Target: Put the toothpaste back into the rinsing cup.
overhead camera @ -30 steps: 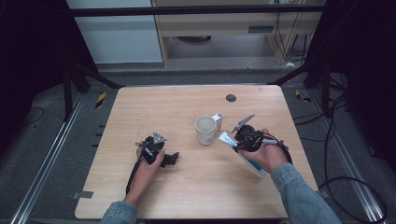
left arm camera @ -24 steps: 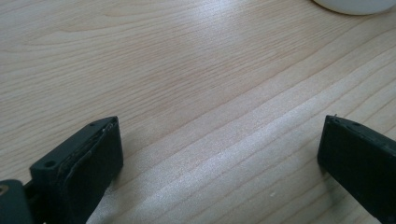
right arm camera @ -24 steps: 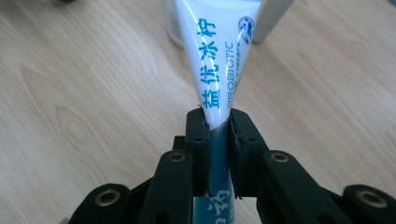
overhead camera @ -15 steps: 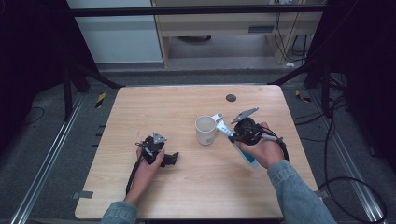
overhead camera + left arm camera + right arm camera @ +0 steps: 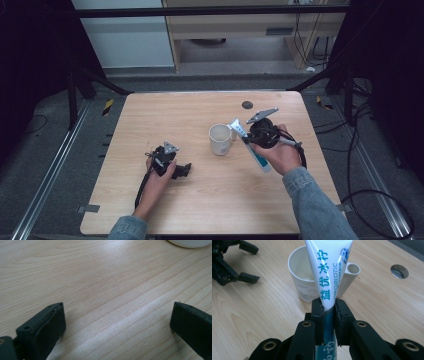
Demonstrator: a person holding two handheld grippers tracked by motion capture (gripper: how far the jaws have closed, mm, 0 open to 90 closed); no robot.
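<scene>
The right tool (image 5: 328, 307) is clamped on a toothpaste tube (image 5: 328, 267), held just beside the white cup (image 5: 220, 139). The left tool (image 5: 184, 171) rests on the tabletop (image 5: 200, 210) well apart from the cup, its jaws wide apart and gripping nothing.

A light wooden table (image 5: 200, 200) seen from above, the person's forearms entering from six o'clock. Near the centre stands a white cup (image 5: 219, 139). Just beside it, at its three o'clock, the right gripper (image 5: 246, 136) is clamped on a white and blue toothpaste tube (image 5: 250, 146), held slanted with one end close to the cup's rim. At the cup's eight o'clock, well apart, the left gripper (image 5: 187, 170) rests low on the table, its jaws spread with nothing between them. A small dark round hole (image 5: 247, 105) sits toward twelve o'clock.
</scene>
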